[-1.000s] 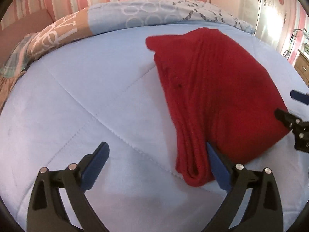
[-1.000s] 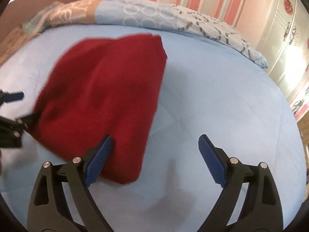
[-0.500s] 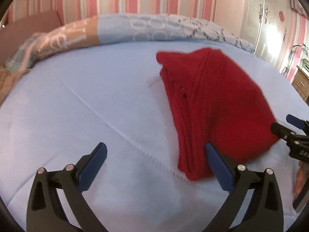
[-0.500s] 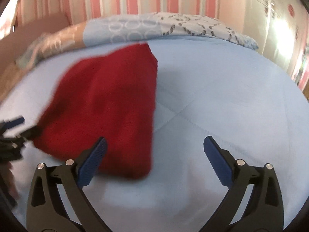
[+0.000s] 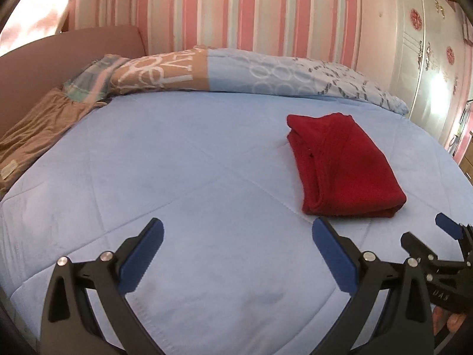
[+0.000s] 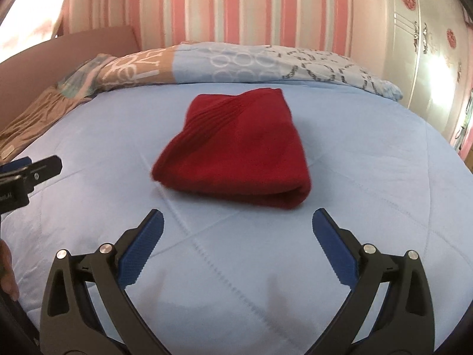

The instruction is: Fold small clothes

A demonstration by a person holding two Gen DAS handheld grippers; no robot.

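Spreading wide above the light blue quilt (image 5: 183, 159), the left tongs (image 5: 236, 236) are seen with blue pads far apart and nothing held between them; only quilt lies under the gap. The right tongs (image 6: 238, 227) are likewise gaping at their fullest, empty, with no cloth touched by either pad. The folded red knit garment (image 6: 236, 153) lies on the bed just beyond the right tongs' tips, clear of both pads, its rounded fold edge turned toward the camera. In the left wrist view the same garment (image 5: 343, 165) is found ahead and to the right of the tongs, well apart from the left pad and near the right one, though no contact is shown.

At the far side of the bed a patterned duvet (image 5: 266, 74) is bunched along a striped pink wall (image 5: 251, 9), and a brown cloth (image 5: 38, 130) is draped at the left edge.

The right tongs are only partly caught at the lower right border of the left wrist view, cut off by the frame. A hand (image 6: 7, 269) is barely glimpsed at the left border of the right wrist view. The garment's kind cannot be made out, and its surface is slightly blurred in the right wrist view.
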